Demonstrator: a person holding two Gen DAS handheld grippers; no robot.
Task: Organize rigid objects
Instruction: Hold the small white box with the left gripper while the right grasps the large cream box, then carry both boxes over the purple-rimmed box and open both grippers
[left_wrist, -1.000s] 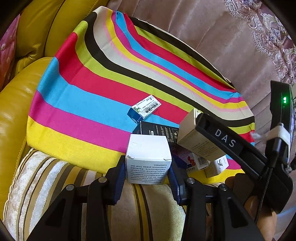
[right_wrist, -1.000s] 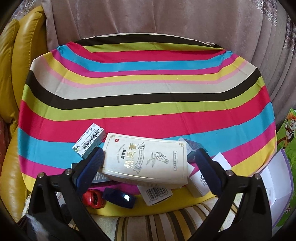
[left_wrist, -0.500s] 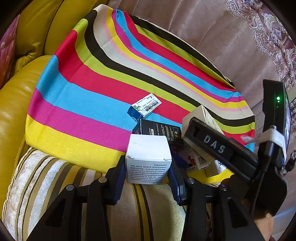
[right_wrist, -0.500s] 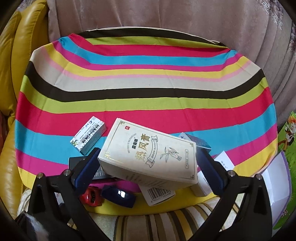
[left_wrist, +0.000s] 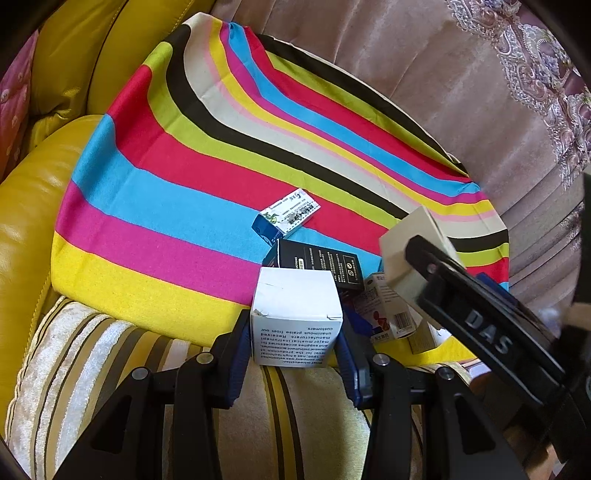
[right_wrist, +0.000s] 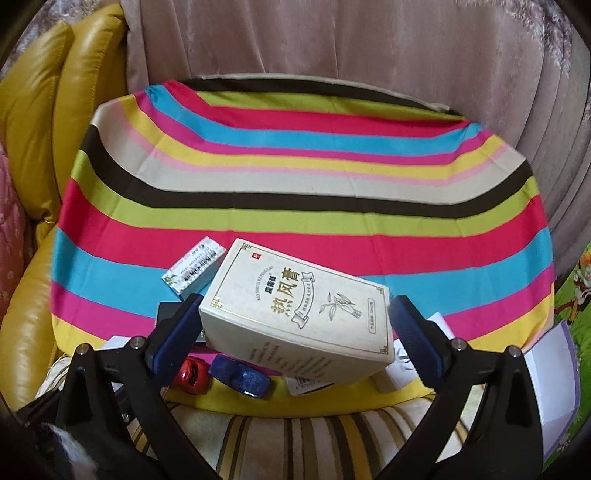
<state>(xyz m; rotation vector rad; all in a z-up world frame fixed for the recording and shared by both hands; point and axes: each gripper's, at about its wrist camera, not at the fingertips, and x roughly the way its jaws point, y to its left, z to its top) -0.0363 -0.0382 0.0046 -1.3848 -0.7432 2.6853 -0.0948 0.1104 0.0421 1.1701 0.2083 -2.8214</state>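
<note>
— Left tongs, status?

— The left tongs (left_wrist: 295, 354) are clenched on a white box (left_wrist: 297, 314), printed text on its near face, upside down to the camera. It sits between the blue pads at the near edge of the striped cloth (left_wrist: 184, 177), above the gold-striped cushion (left_wrist: 110, 369).

— Right tongs?

— The right tongs (right_wrist: 295, 332) are grasping a cream carton (right_wrist: 299, 306) with gilt borders and Chinese lettering. The left pad presses its short end; contact at the right pad is close, but I cannot confirm it touches. The carton is tilted, its left corner higher, and is raised clear of the clutter beneath it.

— What lies beneath?

— On the cloth's near edge: a red object (right_wrist: 194, 373) and a blue glittery object (right_wrist: 242, 378), side by side, both partly hidden by the carton. A small blue-and-white box (right_wrist: 194, 267) lies flat just beyond the left pad.

— Anything further from the left camera?

— A black box (left_wrist: 319, 264) lies just behind the white box. The same small blue-and-white box rests farther back, on the blue and red stripes. Several small packets sit to the right; their markings are too small to read.

— Surroundings?

— A yellow leather sofa (left_wrist: 33, 184) on the left, a mauve curtain (right_wrist: 332, 40) behind.
</note>
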